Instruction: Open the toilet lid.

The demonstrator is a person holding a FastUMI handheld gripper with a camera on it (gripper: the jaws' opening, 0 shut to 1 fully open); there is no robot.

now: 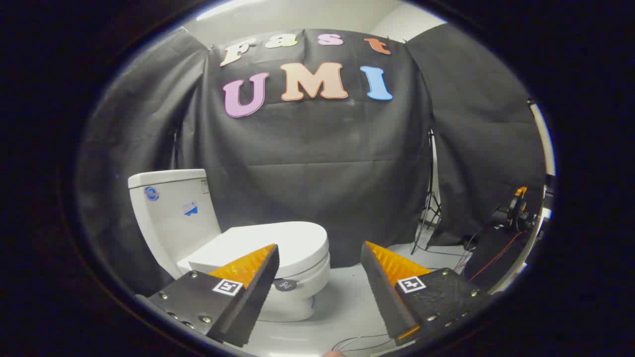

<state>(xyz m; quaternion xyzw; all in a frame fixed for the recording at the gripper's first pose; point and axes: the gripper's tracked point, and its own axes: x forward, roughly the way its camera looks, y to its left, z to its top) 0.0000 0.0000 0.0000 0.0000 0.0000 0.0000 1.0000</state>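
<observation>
I hold the gripper above the white floor, and its two fingers stand wide apart with nothing between them. They touch no object.

The white ceramic toilet stands on the floor ahead of the fingers, on the side of the left finger, with its back close to the black cloth wall. The tip of the left finger covers a part of its front in my view, but the finger is nearer to the camera and I see no contact. The smooth white toilet lid lies flat and closed on the seat; its rounded front edge points toward the open floor between the fingers. Behind the lid rises the white rectangular water tank, which has small blue stickers on its side. On the front of the bowl, under the lid's edge, I see a small dark round tag; what is on it I cannot tell.

Beyond the right finger, at the corner of the cloth wall, thin black tripod legs stand on the floor. Further on that side a dark device with an orange part sits near the edge of the floor, and a red cable runs from it down to the floor. Some thin wires lie on the floor just beside the base of the right finger.
</observation>
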